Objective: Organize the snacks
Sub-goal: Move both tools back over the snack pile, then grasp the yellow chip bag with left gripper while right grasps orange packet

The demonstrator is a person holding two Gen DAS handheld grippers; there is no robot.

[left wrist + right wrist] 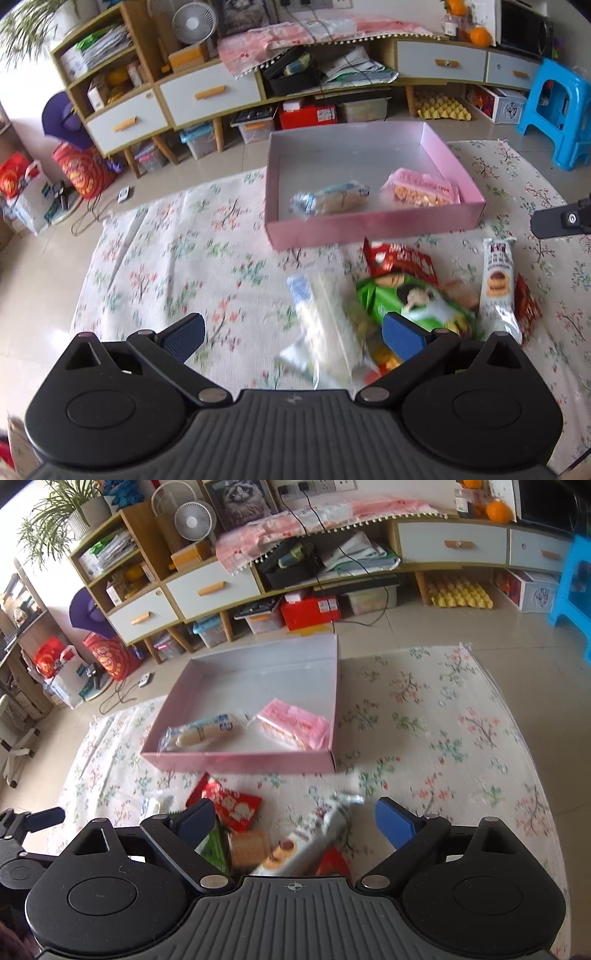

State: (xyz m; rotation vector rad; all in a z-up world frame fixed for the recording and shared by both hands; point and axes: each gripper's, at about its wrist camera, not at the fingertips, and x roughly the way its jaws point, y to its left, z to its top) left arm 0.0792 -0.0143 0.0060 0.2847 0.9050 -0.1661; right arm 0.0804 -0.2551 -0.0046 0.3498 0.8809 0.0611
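A shallow pink box lies on the floral cloth and holds a clear-wrapped bread roll and a pink cracker pack. In front of the box lies a loose pile: a clear bread pack, a green pack, a red pack and a white cake bar. My left gripper is open above the clear bread pack, holding nothing. My right gripper is open over the white cake bar, also holding nothing.
The floral cloth covers the floor area. Behind it stands a low cabinet with drawers, boxes beneath, and cables. A blue stool is at the far right. The right gripper's finger shows at the right edge.
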